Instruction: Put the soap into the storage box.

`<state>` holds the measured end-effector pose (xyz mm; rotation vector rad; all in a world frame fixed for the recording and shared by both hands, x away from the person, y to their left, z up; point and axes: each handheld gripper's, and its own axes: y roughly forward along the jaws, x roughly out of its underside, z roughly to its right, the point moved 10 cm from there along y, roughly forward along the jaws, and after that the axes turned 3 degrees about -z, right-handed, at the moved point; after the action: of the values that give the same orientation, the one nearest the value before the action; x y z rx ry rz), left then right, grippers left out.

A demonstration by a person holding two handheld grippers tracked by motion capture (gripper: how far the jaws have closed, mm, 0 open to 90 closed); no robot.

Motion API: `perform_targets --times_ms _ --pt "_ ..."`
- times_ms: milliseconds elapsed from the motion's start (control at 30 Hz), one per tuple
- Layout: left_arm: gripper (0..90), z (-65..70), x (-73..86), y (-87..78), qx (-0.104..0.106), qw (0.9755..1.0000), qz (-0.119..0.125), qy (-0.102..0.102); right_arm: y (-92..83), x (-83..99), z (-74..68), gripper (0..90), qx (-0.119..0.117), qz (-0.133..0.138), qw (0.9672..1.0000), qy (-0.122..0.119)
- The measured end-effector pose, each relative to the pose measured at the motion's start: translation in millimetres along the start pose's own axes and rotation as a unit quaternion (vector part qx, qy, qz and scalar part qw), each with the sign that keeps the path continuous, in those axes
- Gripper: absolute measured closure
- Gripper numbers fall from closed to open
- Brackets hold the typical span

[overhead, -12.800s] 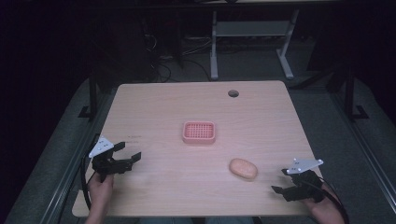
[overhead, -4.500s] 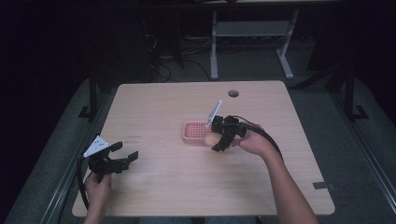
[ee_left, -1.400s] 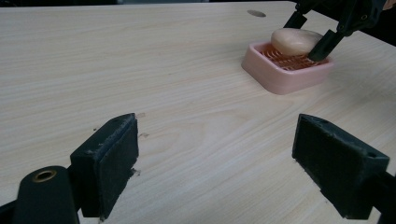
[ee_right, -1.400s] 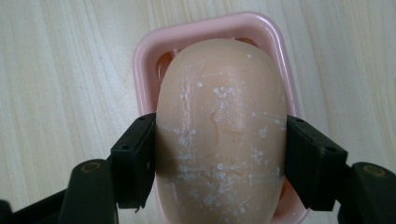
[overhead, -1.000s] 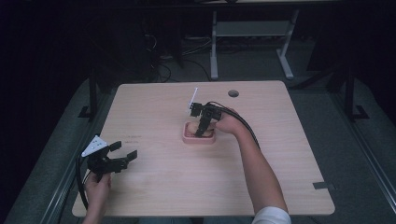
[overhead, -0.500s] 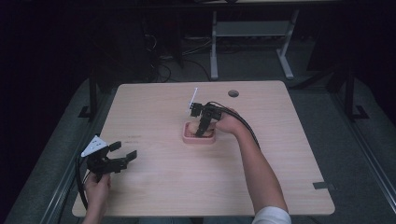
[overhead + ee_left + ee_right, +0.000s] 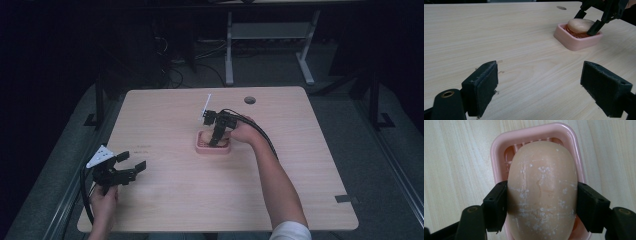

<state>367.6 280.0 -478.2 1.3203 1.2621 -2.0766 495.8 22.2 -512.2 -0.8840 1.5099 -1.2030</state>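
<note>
Right gripper [image 7: 541, 205] pointing down, jaws closed against both sides of a pale soap bar [image 7: 542, 195], soap lying in the pink dish [image 7: 499, 147] beneath it mid-table [image 7: 165, 210], left gripper [image 7: 541, 87] well apart near the table's edge, jaws spread wide, holding nothing

Right gripper [image 7: 214, 141] points steeply down, jaws clamped on something; left gripper [image 7: 134, 167] level — jaws spread wide

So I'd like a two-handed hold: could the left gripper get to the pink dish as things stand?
Probably yes: bare table lies between the open left gripper and the dish, though the right gripper holds the soap there.
</note>
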Motion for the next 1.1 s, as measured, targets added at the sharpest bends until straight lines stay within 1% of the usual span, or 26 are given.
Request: perform_targets --times_ms 967,1067,1100 --pt "14.2 -0.1 -1.2 -1.0 0.002 1.0 0.004 -0.005 2.2 1.3 -0.1 31.3 0.004 -0.007 1.0 0.0" --pt "14.3 -0.1 -1.2 -1.0 0.002 1.0 0.004 -0.005 1.0 0.5 -0.1 30.9 0.002 0.001 1.0 0.0" --pt "14.3 0.0 -1.1 -1.0 0.002 1.0 0.004 -0.006 -0.2 0.6 -0.5 30.7 0.0 0.002 1.0 0.004"
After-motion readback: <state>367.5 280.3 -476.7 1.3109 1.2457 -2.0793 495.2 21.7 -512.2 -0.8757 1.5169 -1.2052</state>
